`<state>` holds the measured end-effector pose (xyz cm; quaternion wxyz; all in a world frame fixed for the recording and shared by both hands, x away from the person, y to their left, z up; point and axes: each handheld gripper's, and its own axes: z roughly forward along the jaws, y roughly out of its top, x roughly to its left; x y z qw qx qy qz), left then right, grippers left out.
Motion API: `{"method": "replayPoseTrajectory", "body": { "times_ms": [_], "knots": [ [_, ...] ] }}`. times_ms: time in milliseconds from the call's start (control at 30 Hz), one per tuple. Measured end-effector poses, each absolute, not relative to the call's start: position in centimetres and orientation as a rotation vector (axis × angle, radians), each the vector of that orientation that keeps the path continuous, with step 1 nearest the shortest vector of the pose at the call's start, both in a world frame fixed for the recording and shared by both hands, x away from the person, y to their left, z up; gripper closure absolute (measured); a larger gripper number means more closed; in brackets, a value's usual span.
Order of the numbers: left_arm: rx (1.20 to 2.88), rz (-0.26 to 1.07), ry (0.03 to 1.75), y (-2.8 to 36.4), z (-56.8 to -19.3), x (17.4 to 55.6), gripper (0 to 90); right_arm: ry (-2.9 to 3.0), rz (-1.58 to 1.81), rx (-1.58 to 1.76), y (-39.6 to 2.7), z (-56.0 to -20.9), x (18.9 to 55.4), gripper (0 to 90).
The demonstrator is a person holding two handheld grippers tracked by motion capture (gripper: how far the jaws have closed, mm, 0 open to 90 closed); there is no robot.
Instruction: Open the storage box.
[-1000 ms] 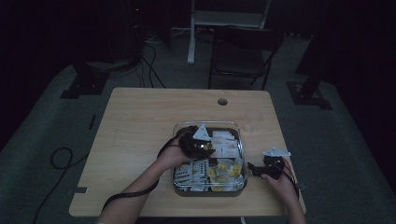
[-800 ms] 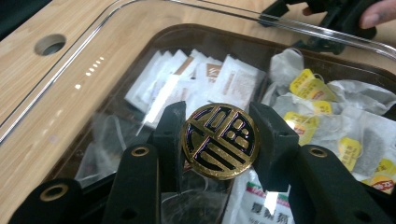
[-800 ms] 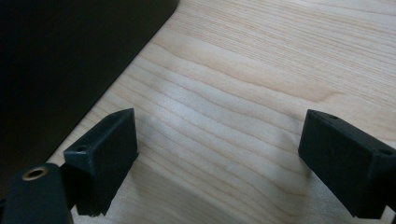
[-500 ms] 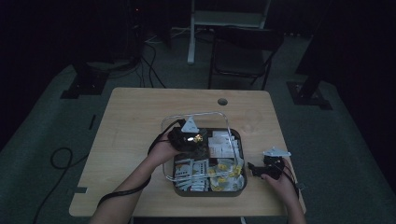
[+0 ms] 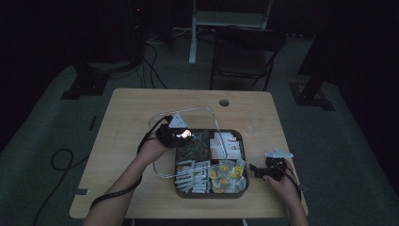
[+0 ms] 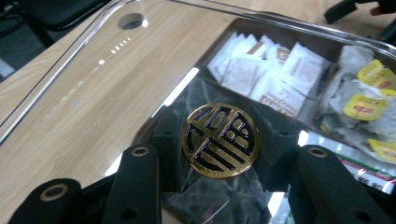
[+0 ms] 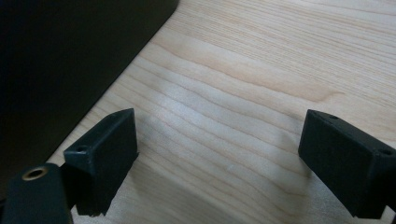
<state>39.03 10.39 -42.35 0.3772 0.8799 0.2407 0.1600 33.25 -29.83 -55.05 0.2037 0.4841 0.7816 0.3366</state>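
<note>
The left gripper [image 5: 175,134] is clamped on the round gold-and-black knob [image 6: 220,139] at the middle of a clear, square plastic lid [image 5: 186,141] with rounded corners; in the left gripper view the two black jaws press against the knob's dark base from either side, and the knob's patterned gold face looks straight at the camera. In the high view the lid hangs tilted from that grip, partly over the left half of the dark, square compartmented tray [image 5: 241,188] and partly out over the bare light wooden table [image 5: 127,113] to the tray's left. Through the transparent lid the left gripper view shows the wood grain and the round cable hole [image 6: 132,21] in the tabletop.

The tray sits near the front edge of the table. Its far right compartment holds white and tan paper sachets [image 5: 224,143], its near right compartment holds tea bags with yellow tags [image 5: 228,173], and its near left compartment holds pale packets [image 5: 193,175]. The far left compartment, under the lid and gripper, holds dark translucent pouches [image 5: 195,143].

The right gripper [image 5: 258,172] lies low over the table just to the right of the tray, its jaws spread wide with nothing between them; the right gripper view shows bare wood between the two pads and the tray's dark wall [image 7: 70,56] just beside the left one.
</note>
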Motion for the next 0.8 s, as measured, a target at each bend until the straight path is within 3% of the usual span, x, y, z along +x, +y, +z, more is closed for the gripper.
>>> {"method": "replayPoseTrajectory", "body": {
  "times_ms": [800],
  "knots": [
    [2.149, 0.503, 0.868, 18.3, -42.5, 40.6, 59.9, 2.180, 0.938, 1.350, -29.8, -55.1, 33.2, 11.1]
  ]
}}
